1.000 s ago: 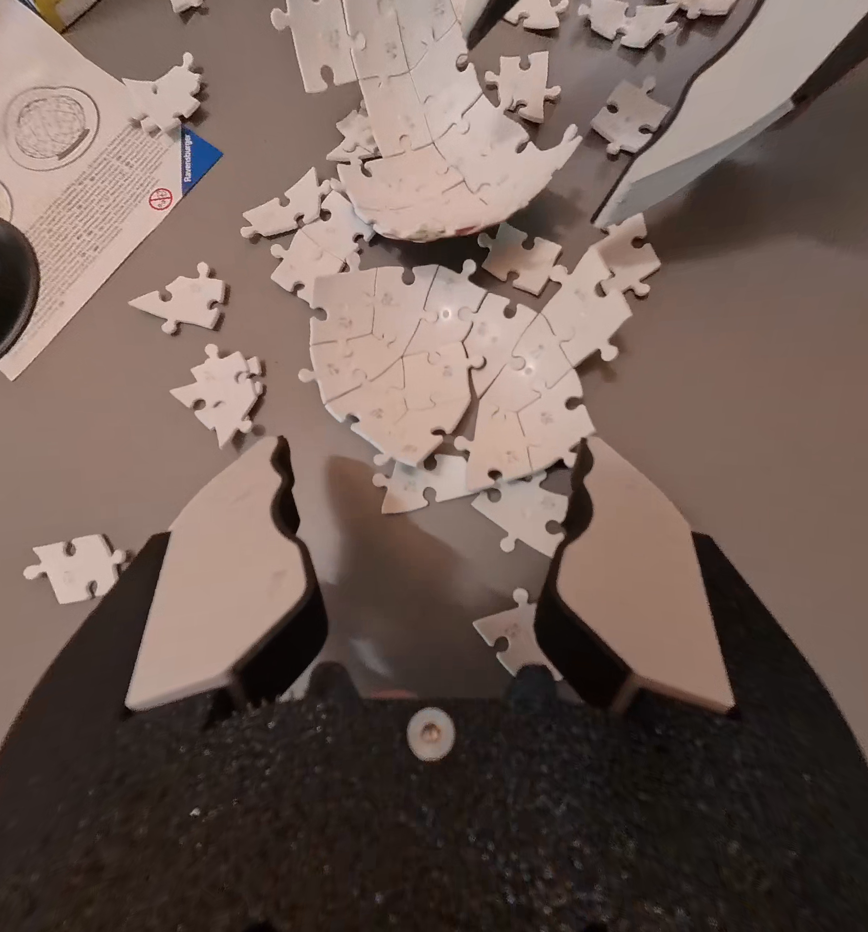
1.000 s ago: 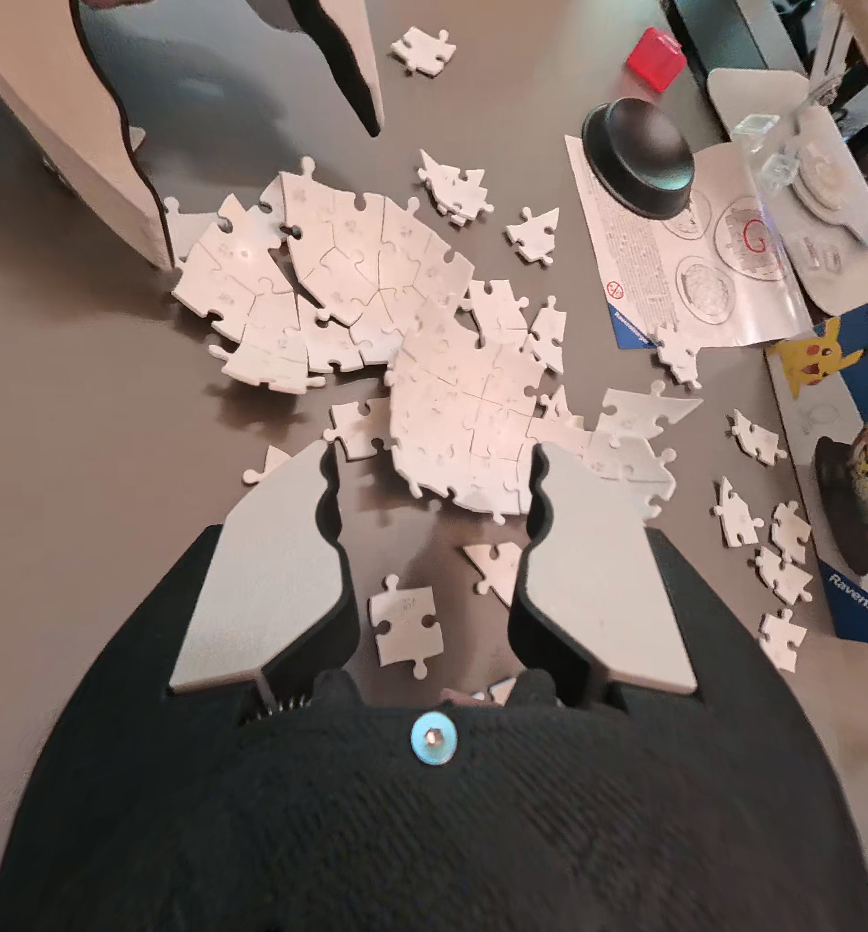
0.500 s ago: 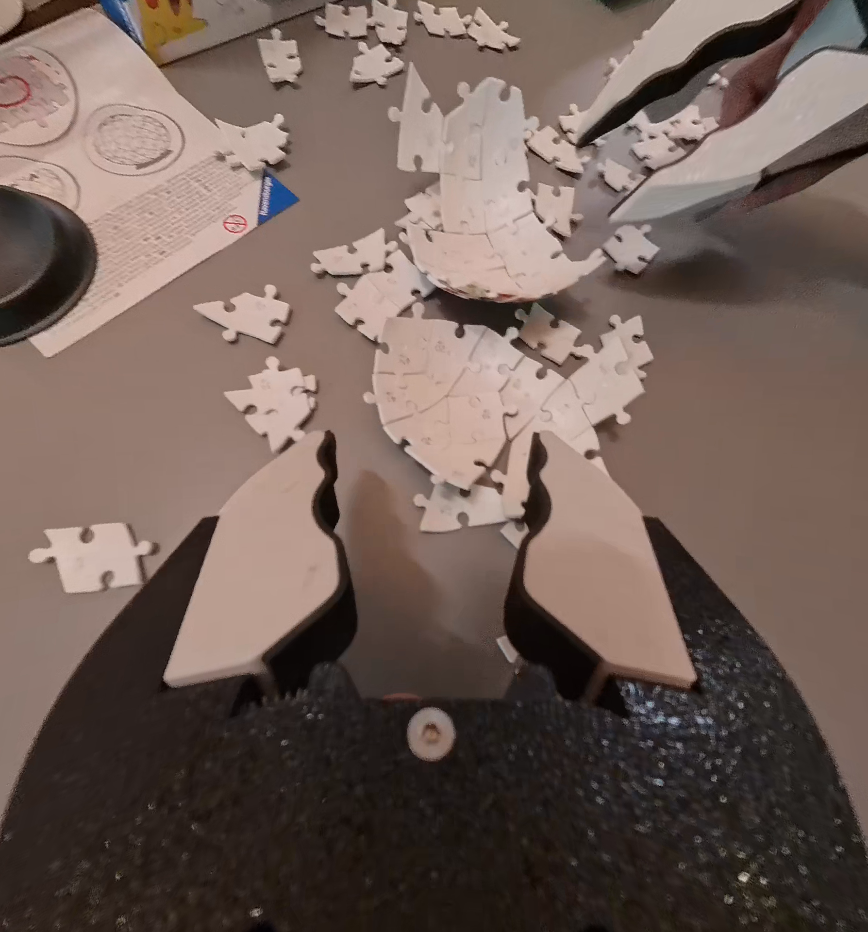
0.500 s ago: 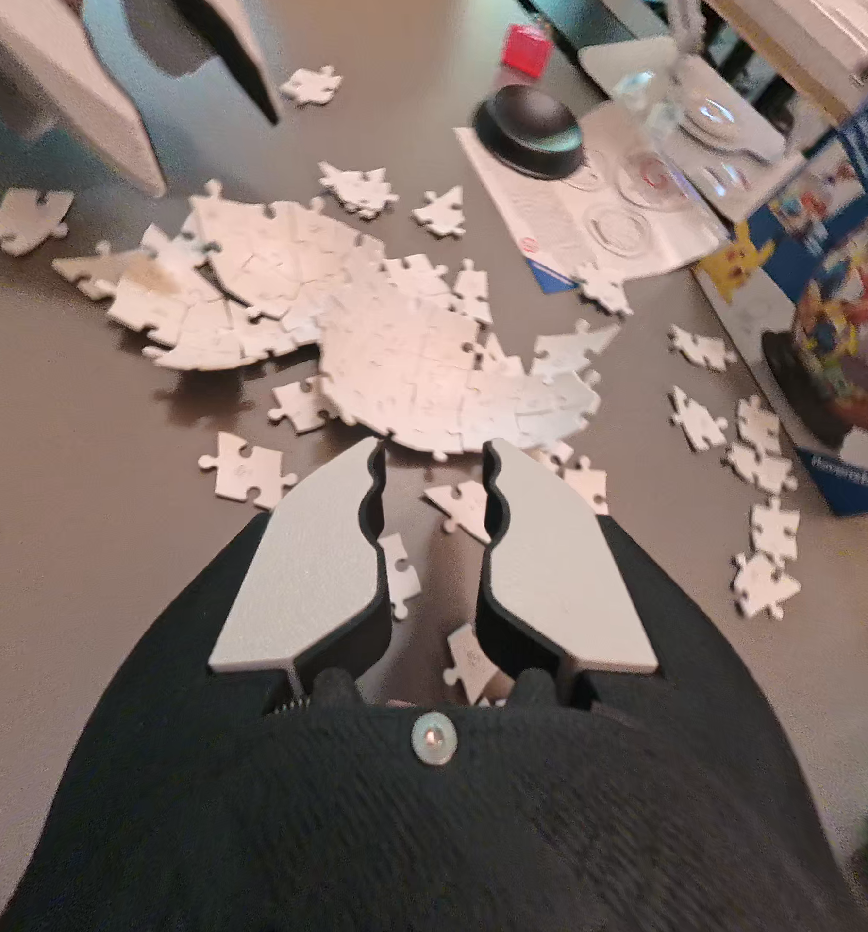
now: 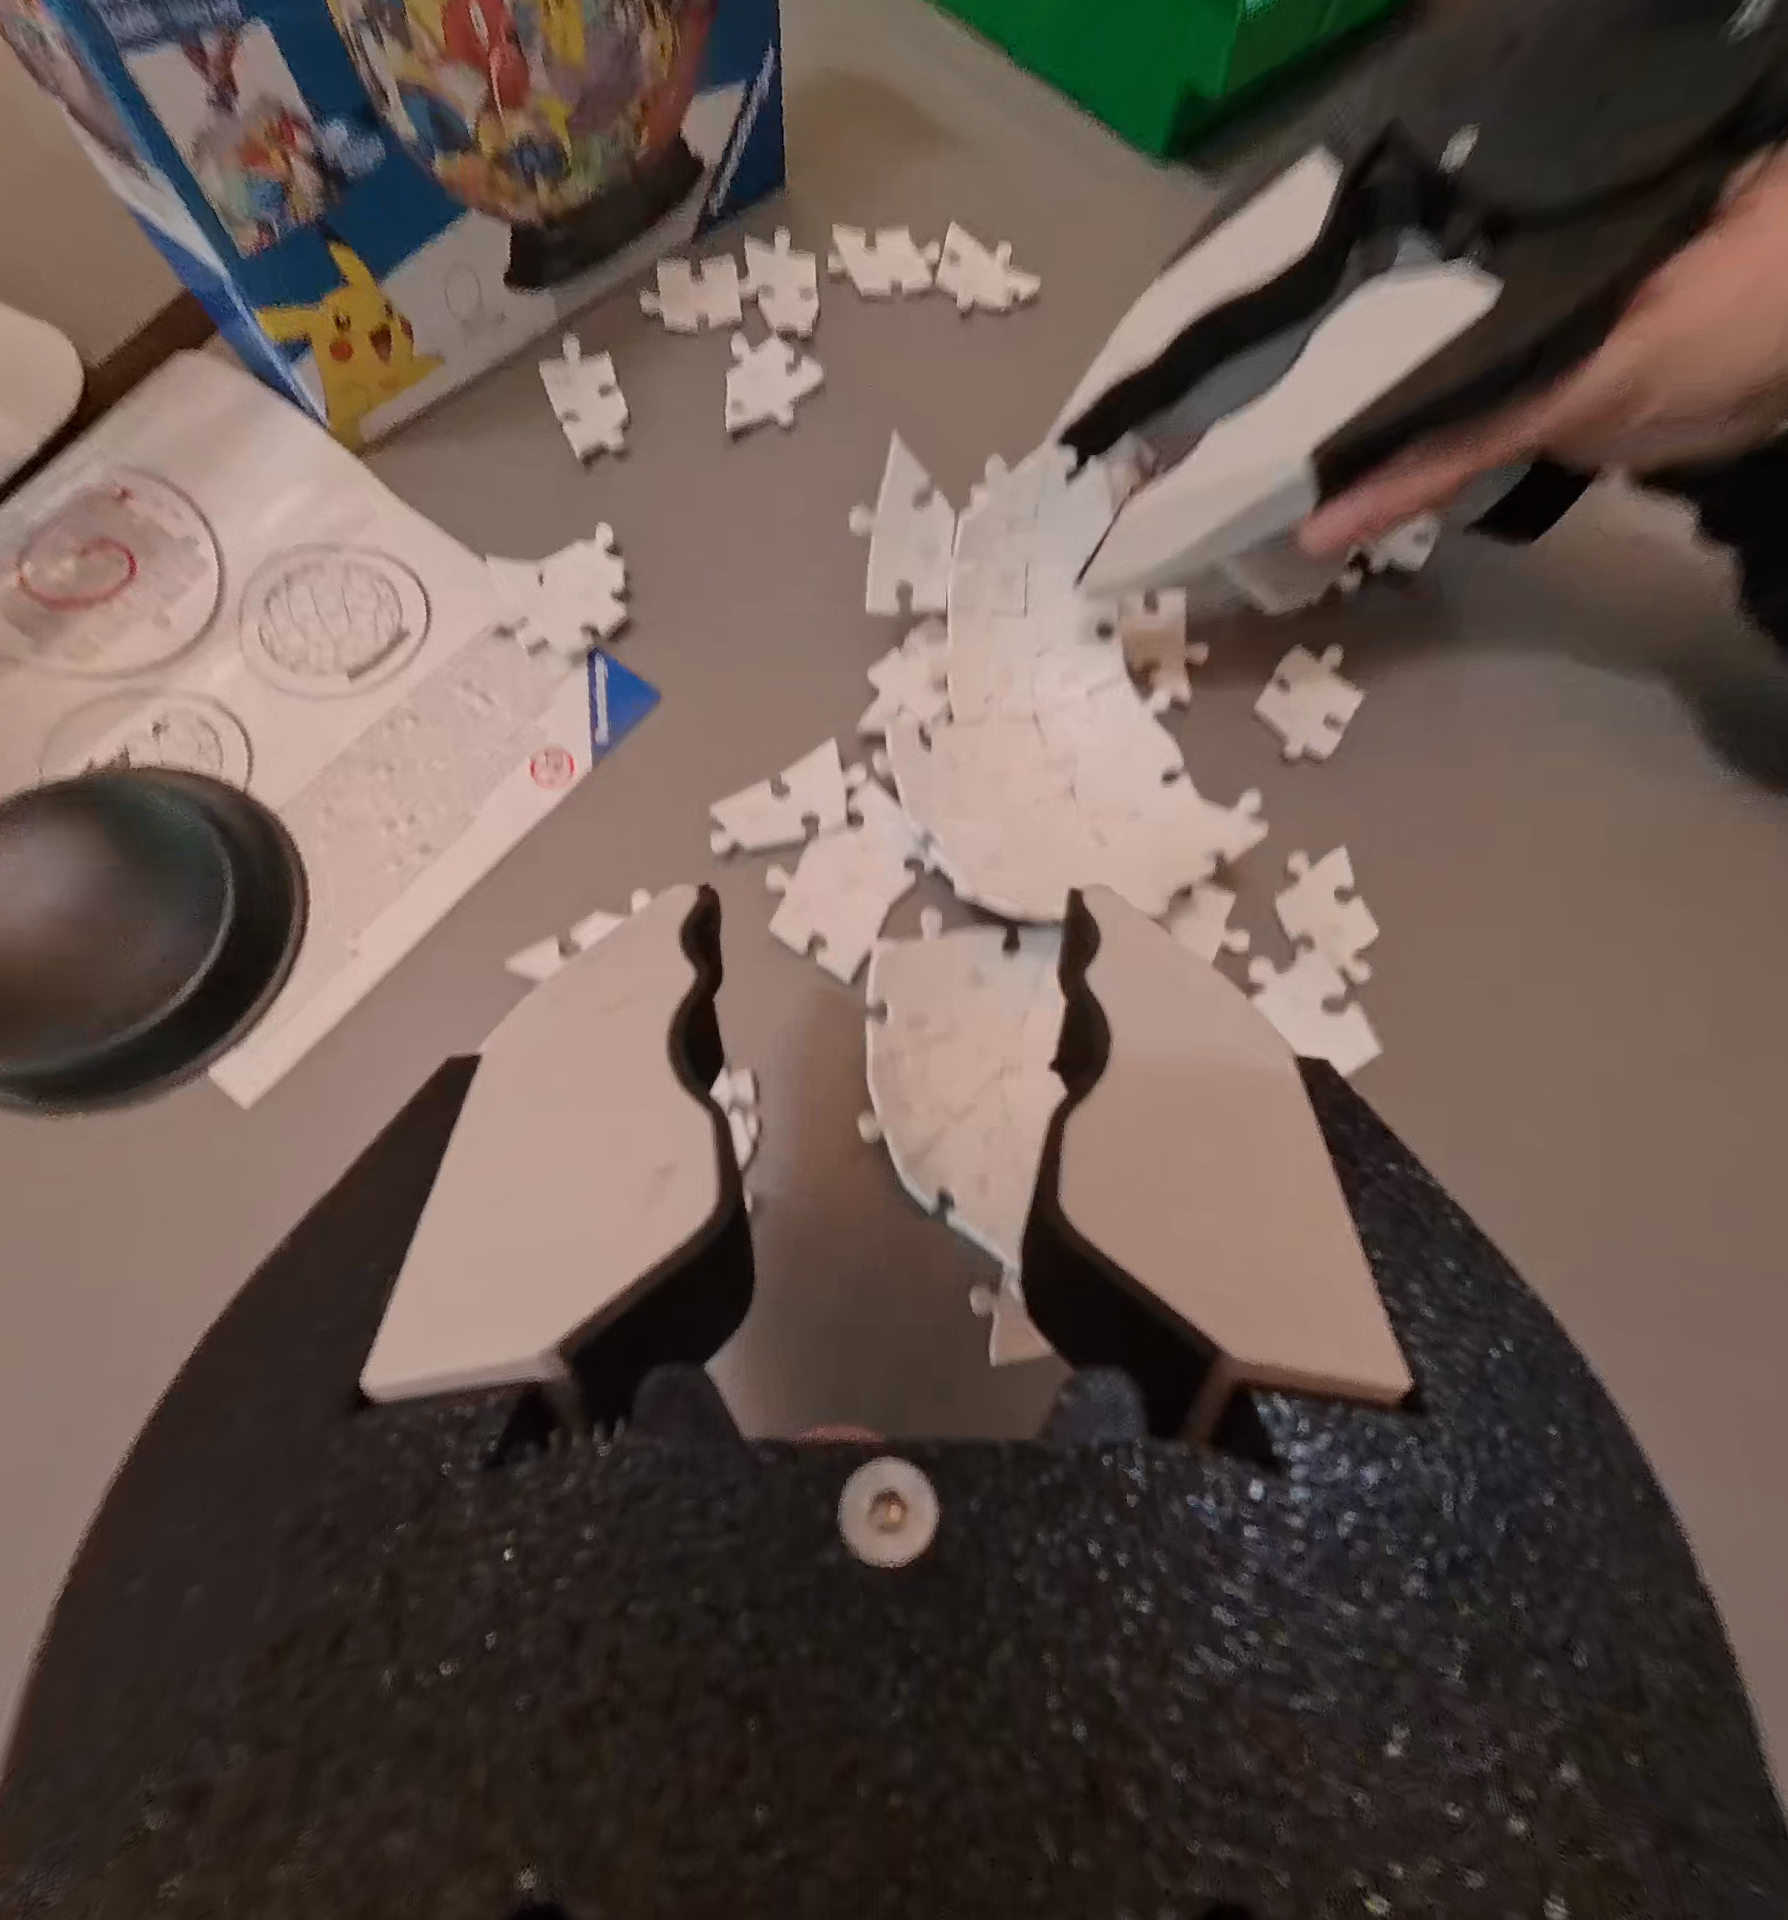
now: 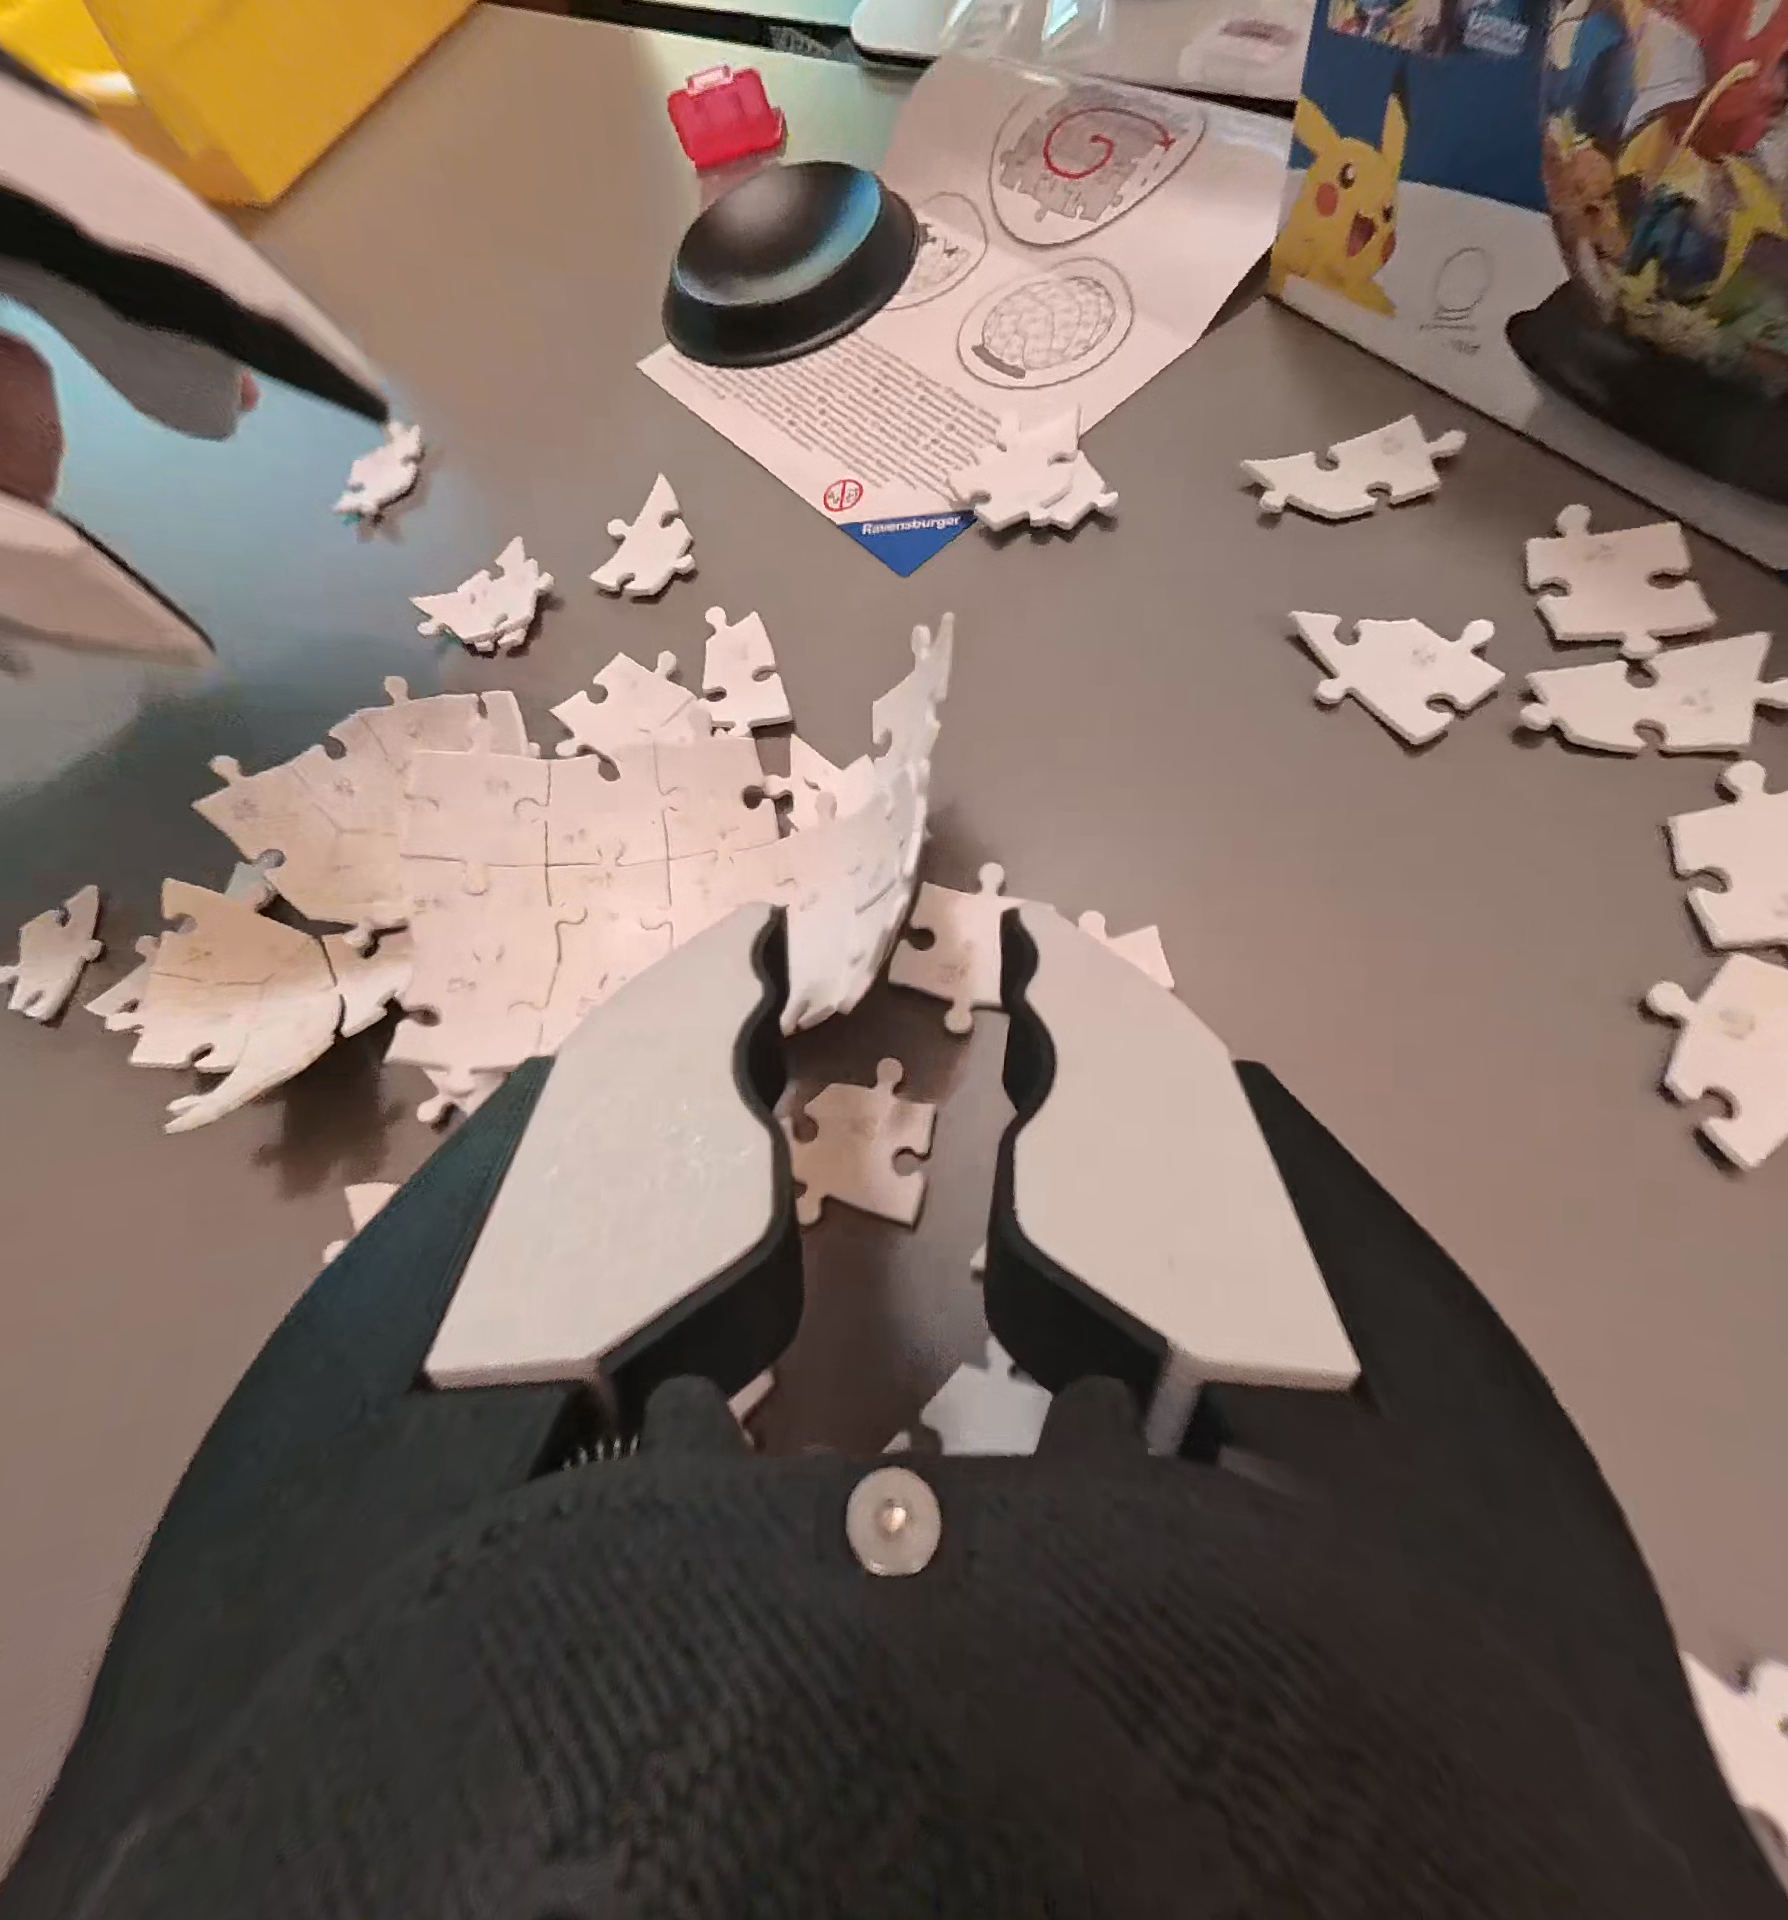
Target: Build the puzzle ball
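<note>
A bowl-shaped section of joined white puzzle pieces (image 6: 578, 852) lies on the grey table, one side of its rim standing up. My right gripper (image 6: 890, 925) is open and straddles that raised rim, which lies against its left finger (image 6: 661, 1122). In the left wrist view this section (image 5: 1035, 790) has the right gripper (image 5: 1082, 509) at its far rim. A second curved section (image 5: 957, 1060) lies under my open, empty left gripper (image 5: 890, 909), beside its right finger (image 5: 1181, 1143). The second section also shows in the right wrist view (image 6: 246, 987), below the left gripper's fingers (image 6: 142, 301).
Loose white pieces (image 6: 1409, 675) lie scattered around both sections. A black round stand (image 6: 786, 270) sits on a paper instruction sheet (image 6: 1056, 343). The colourful puzzle box (image 6: 1596, 208) stands at the back right. A small red object (image 6: 724, 114), a yellow box (image 6: 277, 83) and a green box (image 5: 1160, 52) lie farther off.
My right gripper has dropped to the bowl section's raised rim and its jaws have widened a little. My left gripper has drawn back over the near section and tilted up.
</note>
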### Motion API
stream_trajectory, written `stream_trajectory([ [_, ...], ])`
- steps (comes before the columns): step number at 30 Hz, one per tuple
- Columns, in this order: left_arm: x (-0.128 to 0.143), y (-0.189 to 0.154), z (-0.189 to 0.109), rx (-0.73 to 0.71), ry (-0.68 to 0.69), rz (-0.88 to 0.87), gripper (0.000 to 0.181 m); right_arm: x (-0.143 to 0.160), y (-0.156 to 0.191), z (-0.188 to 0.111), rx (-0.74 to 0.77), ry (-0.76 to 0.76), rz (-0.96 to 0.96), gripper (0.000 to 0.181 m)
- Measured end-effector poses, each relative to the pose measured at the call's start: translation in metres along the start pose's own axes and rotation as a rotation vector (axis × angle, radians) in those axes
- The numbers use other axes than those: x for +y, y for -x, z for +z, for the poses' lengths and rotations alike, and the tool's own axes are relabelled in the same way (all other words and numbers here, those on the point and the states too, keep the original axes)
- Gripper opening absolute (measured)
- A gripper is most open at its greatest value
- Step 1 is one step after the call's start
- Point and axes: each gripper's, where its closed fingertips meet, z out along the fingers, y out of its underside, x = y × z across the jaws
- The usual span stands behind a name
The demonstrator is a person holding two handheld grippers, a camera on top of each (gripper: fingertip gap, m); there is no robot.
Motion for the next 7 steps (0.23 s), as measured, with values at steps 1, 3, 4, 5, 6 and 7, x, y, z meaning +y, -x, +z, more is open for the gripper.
stream_trajectory([
  [1, -0.008, 0.001, 0.004, 0.033, -0.009, -0.007, 0.061, 0.000, -0.001, 0.003, -0.006, 0.010, -0.013, 0.035],
  [3, -0.019, 0.000, 0.014, 0.110, 0.009, 0.004, 0.062, 0.001, -0.003, 0.009, -0.021, 0.024, -0.040, 0.027],
  [4, -0.022, 0.001, 0.021, 0.139, 0.033, 0.022, 0.062, 0.002, -0.002, 0.011, -0.031, 0.031, -0.053, 0.022],
  [5, -0.024, 0.002, 0.029, 0.162, 0.058, 0.046, 0.061, 0.002, -0.002, 0.012, -0.043, 0.033, -0.062, 0.017],
  [6, -0.025, 0.003, 0.037, 0.180, 0.085, 0.069, 0.058, 0.002, -0.001, 0.014, -0.057, 0.033, -0.069, 0.012],
  [7, -0.026, 0.004, 0.045, 0.194, 0.111, 0.093, 0.057, 0.002, 0.000, 0.015, -0.067, 0.037, -0.071, 0.010],
])
